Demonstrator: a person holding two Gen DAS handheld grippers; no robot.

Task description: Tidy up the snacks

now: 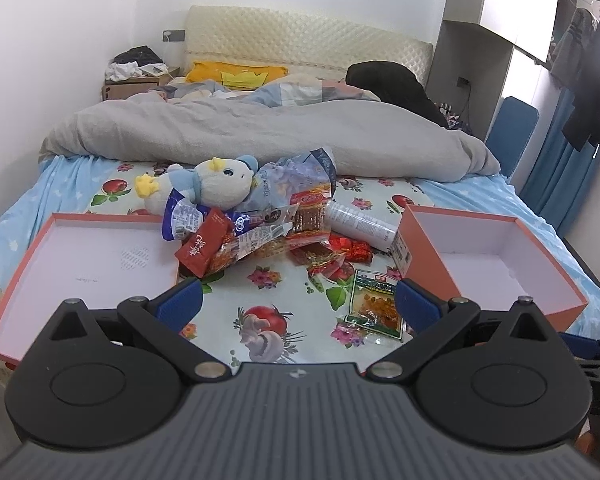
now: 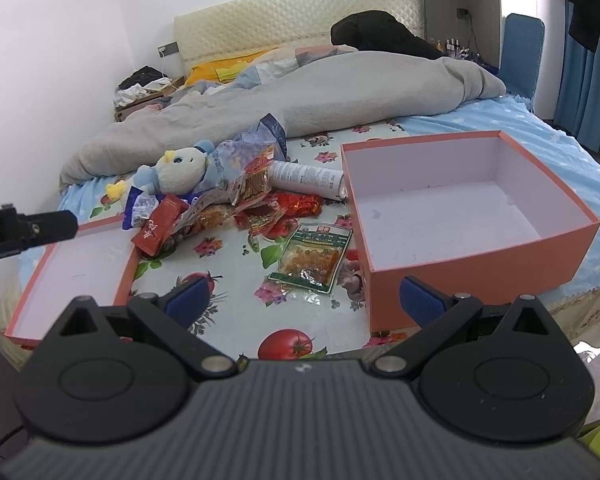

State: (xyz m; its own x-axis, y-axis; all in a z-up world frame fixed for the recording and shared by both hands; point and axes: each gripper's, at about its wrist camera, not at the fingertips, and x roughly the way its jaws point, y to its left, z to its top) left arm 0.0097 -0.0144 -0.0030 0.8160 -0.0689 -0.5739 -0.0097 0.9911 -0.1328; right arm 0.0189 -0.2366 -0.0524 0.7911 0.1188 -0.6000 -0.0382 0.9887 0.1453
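A pile of snack packets (image 1: 268, 236) lies on the bed's flowered sheet, also in the right wrist view (image 2: 236, 208). A green packet (image 1: 376, 300) (image 2: 312, 258) lies apart, nearer me. An orange box (image 1: 496, 264) (image 2: 476, 256) stands open and empty on the right; its shallow lid (image 1: 80, 268) (image 2: 76, 268) lies on the left. My left gripper (image 1: 296, 306) is open and empty, held before the sheet. My right gripper (image 2: 304, 300) is open and empty, near the box's front corner.
A plush duck (image 1: 216, 184) (image 2: 172, 174) and a white spray can (image 1: 360, 222) (image 2: 308, 178) lie among the snacks. A grey duvet (image 1: 260, 132) is bunched behind. The left gripper's body (image 2: 24, 232) shows at the right view's left edge. A blue chair (image 1: 512, 136) stands right.
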